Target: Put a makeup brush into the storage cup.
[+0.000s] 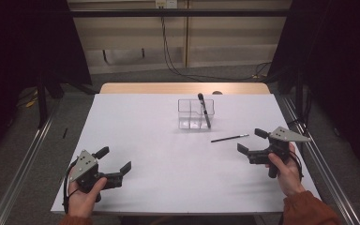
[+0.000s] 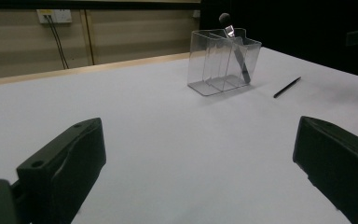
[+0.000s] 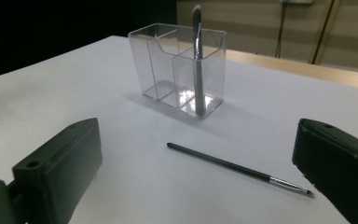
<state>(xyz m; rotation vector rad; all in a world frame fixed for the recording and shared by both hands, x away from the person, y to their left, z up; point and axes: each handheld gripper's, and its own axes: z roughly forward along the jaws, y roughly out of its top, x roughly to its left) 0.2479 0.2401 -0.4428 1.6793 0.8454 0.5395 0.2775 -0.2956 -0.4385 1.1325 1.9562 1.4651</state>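
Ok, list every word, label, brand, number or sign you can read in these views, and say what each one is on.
None: no readable text.
Clear organizer: no label or print.
Brush standing in it and thin brush on the table: no legible marking on the handles.
Left gripper and right gripper: black jaws and grey plates plain.
Wall socket: has a small yellowish patch, too blurred to read.

White table point(image 2: 168, 121) seen along the left gripper point(image 2: 198, 163), whose two black jaws stand wide apart with bare tabletop between them. Beyond the jaws stands a clear compartmented organizer point(image 2: 221, 60); a brush point(image 2: 235, 49) leans inside it, head above its rim. A thin black brush point(image 2: 287, 87) lies flat just right of the organizer.
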